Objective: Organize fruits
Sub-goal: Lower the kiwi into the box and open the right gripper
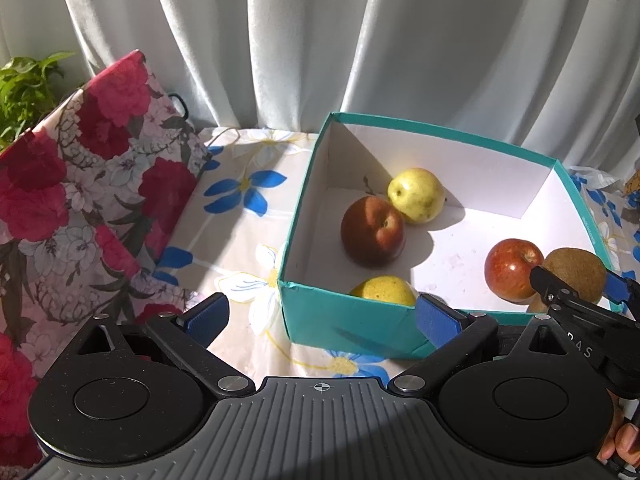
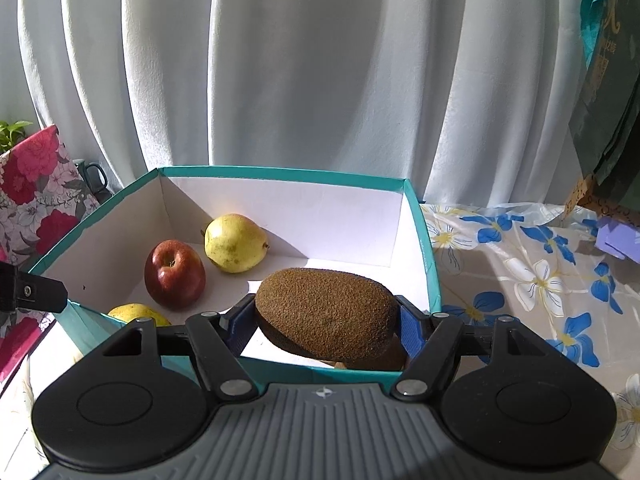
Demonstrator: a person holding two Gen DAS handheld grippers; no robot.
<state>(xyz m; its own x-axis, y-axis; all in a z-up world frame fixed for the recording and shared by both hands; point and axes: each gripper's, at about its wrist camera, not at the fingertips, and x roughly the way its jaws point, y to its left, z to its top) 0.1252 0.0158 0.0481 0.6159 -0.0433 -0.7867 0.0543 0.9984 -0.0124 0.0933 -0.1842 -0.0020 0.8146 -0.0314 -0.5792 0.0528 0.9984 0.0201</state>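
A teal box with a white inside stands on the flowered tablecloth. In it lie a dark red apple, a yellow-green pear, a second yellow pear by the near wall and a red apple. My right gripper is shut on a brown kiwi and holds it over the box's near right corner; the kiwi also shows in the left wrist view. My left gripper is open and empty, just outside the box's near left corner.
A floral-covered object leans at the left with a green plant behind it. White curtains hang behind the table. A dark green bag and a purple item are at the far right.
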